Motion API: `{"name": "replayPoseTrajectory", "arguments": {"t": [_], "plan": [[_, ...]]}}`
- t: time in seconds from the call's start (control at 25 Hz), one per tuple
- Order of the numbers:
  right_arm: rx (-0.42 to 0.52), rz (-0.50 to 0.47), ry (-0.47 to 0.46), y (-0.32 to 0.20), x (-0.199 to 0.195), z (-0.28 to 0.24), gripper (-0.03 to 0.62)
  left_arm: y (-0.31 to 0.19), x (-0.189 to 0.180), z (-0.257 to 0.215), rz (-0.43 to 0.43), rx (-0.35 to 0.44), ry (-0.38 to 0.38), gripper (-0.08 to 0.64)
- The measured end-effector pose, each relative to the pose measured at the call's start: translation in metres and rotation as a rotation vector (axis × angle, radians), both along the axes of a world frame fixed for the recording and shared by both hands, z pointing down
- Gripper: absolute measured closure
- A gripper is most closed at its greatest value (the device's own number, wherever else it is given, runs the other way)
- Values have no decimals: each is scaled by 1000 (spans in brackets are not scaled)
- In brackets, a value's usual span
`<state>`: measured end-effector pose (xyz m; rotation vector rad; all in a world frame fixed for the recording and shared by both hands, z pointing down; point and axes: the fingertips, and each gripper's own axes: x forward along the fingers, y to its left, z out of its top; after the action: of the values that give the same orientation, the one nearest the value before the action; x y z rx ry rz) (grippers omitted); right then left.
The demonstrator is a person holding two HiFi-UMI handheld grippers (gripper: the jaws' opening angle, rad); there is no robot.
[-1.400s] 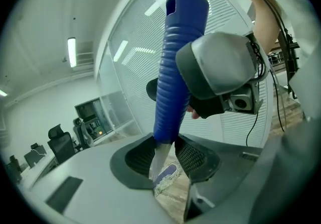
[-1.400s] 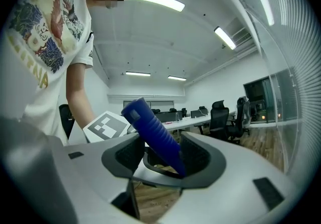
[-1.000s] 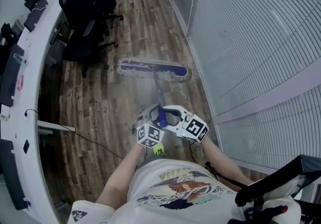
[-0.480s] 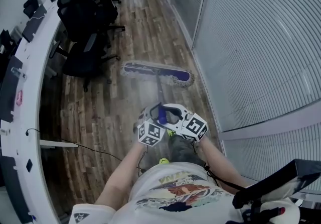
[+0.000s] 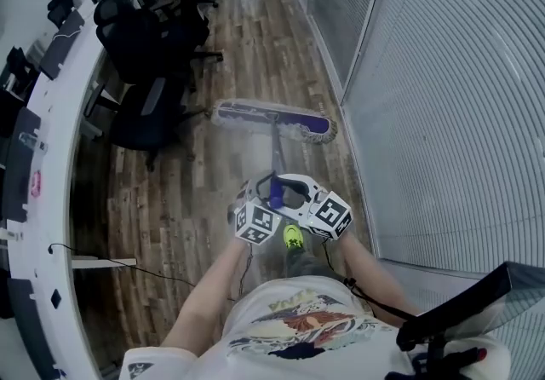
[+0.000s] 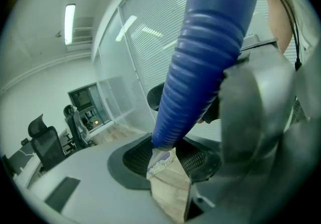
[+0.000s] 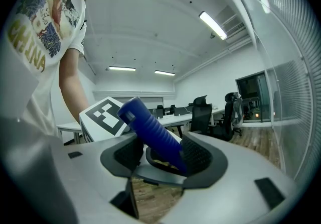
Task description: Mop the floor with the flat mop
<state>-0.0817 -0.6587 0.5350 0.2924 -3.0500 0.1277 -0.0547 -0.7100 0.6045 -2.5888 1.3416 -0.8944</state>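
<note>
The wooden floor (image 5: 213, 191) is stretching ahead of both claws as a corridor. A blind-covered glass wall (image 5: 443, 114) is running along the right claw's side, and a long white table (image 5: 60, 114) is curving along the left claw's side. Office chairs (image 5: 140, 37) are standing ahead and to the left, well beyond the claws.

The flat mop's head (image 5: 272, 119) is lying crosswise on the boards, well ahead of and below the claws. Its right end is sitting near the foot of the glass wall. Its shaft (image 5: 274, 155) is rising back to a ribbed blue grip (image 5: 275, 191).

The left claw (image 6: 168, 156) is clamping that grip between its meshed pads, pointing down along the shaft. The right claw (image 7: 163, 155) is closing on the same grip from the other side, just beside the left one.

To do this stroke well, I judge that:
- both claws should be keeping firm pressure so the grip is not twisting;
- the head should be staying flat and square to the corridor;
- the right end should be tracking close to the glass without knocking it;
- the left end should be steering clear of the chair bases.
</note>
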Motion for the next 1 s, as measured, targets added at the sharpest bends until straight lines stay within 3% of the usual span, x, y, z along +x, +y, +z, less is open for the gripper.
{"name": "replayPoseTrajectory", "arguments": {"t": [0.24,0.44,0.68,1.0], "plan": [[12,17,-19,-108,5,-10,365,-108,3,-8,-11,16,-33,439],[36,34,-10,-123,-2,-18,368,-123,-4,-16,3,44,-64,436],[50,37,68,-64,2,-6,374,-66,0,-6,14,7,-86,434],[45,90,51,106,-9,-9,374,106,-7,-8,52,16,-37,434]]}}
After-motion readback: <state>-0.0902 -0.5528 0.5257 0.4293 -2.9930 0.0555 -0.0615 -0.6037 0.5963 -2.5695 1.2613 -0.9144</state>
